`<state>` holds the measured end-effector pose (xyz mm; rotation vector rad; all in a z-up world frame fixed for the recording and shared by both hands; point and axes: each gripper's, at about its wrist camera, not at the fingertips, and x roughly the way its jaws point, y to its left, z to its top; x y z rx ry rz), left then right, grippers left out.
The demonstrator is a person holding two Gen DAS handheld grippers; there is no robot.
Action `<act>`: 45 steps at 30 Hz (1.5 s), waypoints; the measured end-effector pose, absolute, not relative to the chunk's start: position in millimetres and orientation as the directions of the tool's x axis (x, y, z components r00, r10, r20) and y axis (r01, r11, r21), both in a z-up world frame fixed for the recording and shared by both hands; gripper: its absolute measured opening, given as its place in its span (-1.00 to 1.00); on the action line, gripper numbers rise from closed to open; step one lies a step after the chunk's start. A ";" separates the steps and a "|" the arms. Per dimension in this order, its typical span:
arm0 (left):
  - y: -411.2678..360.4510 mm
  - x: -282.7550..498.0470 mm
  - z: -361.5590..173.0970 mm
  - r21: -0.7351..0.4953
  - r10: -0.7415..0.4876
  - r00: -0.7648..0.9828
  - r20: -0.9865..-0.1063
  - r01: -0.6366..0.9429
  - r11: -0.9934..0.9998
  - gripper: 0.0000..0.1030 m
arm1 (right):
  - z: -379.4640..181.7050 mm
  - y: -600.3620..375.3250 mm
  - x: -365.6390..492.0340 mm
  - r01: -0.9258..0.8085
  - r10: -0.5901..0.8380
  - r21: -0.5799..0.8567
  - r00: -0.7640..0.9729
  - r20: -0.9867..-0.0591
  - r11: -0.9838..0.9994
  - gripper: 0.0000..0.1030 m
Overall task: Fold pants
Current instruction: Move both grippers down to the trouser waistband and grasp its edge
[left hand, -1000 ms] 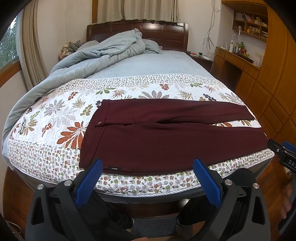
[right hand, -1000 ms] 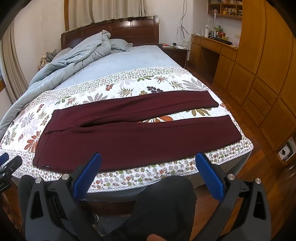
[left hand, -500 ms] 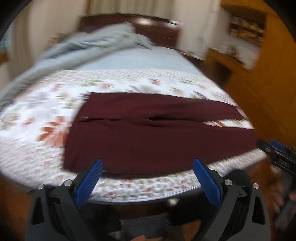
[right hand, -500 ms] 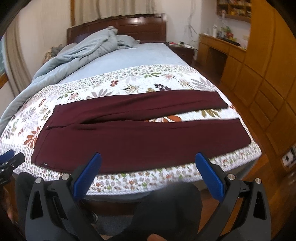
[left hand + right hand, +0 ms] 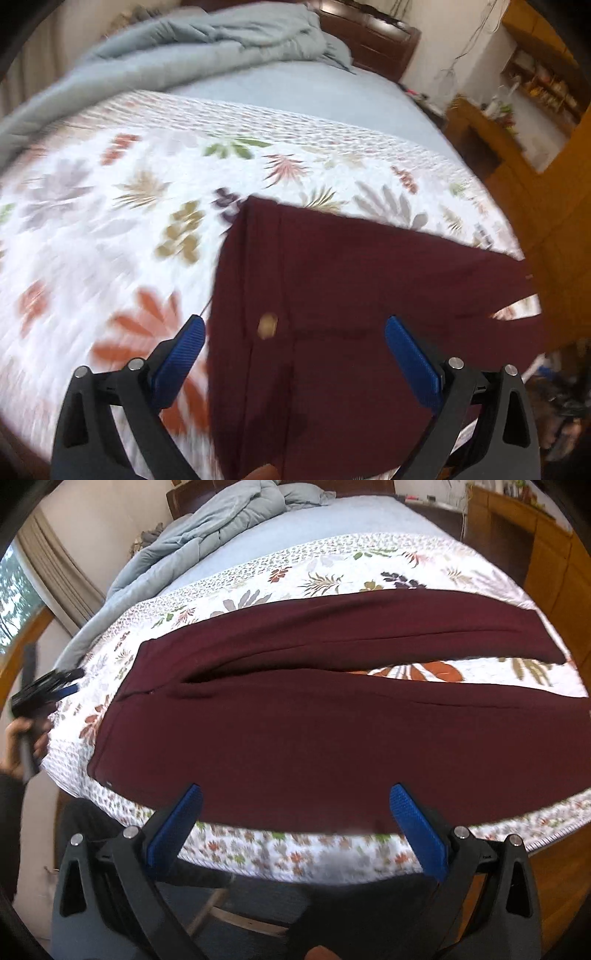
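Dark maroon pants [image 5: 332, 716] lie flat across the foot of the bed, waistband to the left, both legs running right with a gap between them. My left gripper [image 5: 295, 332] hovers open just above the waistband end [image 5: 332, 314], close to a small tan button [image 5: 267, 325]; this view is blurred. My right gripper [image 5: 295, 801] stands open over the near edge of the near leg, nothing between its fingers. The left gripper [image 5: 44, 690] also shows at the far left of the right wrist view, held by a hand [image 5: 16, 746].
The floral quilt [image 5: 295, 849] covers the foot of the bed, and a rumpled blue duvet [image 5: 207, 528] is heaped toward the headboard. Wooden cabinets [image 5: 554, 561] and a desk line the right wall. The person's dark-clad legs [image 5: 362, 908] are below the bed edge.
The left gripper swung forward and left, in over the waistband end of the pants. The right gripper moved closer to the near leg. Both stayed open.
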<state>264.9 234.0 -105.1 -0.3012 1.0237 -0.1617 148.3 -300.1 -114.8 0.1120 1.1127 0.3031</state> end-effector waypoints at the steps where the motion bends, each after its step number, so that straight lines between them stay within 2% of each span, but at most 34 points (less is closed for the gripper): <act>1: 240.3 280.3 -110.8 -0.339 -0.292 0.510 -0.809 0.001 0.941 0.91 | -116.4 -300.3 152.2 -0.184 0.299 0.243 0.402 -0.865 0.952 0.96; 11: 268.9 407.0 -183.4 -0.357 -0.313 0.413 -0.855 -0.031 0.934 0.91 | -145.9 -298.2 189.1 -0.167 0.296 0.253 0.331 -0.896 0.953 0.96; 14: 268.0 423.1 -202.7 -0.375 -0.349 0.359 -0.866 -0.004 0.927 0.91 | -151.0 -301.3 195.9 -0.156 0.307 0.270 0.323 -0.895 0.950 0.96; 20: 248.7 429.5 -211.4 -0.451 -0.479 0.250 -0.842 0.161 0.878 0.88 | -146.6 -307.7 209.4 -0.163 0.353 0.316 0.323 -0.878 0.935 0.96; 26: 233.8 429.5 -216.8 -0.468 -0.510 0.178 -0.842 0.231 0.853 0.88 | -126.8 -341.6 238.5 -0.221 0.466 0.414 0.306 -0.830 0.883 0.95; 29: 238.8 431.0 -219.9 -0.488 -0.526 0.171 -0.833 0.222 0.844 0.87 | -109.2 -392.8 264.3 -0.222 0.481 0.428 0.337 -0.810 0.876 0.95; 35: 232.6 430.7 -221.6 -0.448 -0.493 0.200 -0.847 0.231 0.863 0.87 | -106.9 -548.7 342.5 -0.042 0.474 0.491 0.345 -0.810 0.870 0.95; 40: 234.6 438.0 -225.2 -0.451 -0.478 0.224 -0.849 0.162 0.878 0.91 | -130.7 -656.5 414.9 0.129 0.413 0.478 0.344 -0.844 0.869 0.95; 45: 228.0 441.0 -226.1 -0.407 -0.434 0.226 -0.872 0.158 0.900 0.91 | -160.5 -687.9 458.1 0.137 0.349 0.397 0.280 -0.894 0.907 0.95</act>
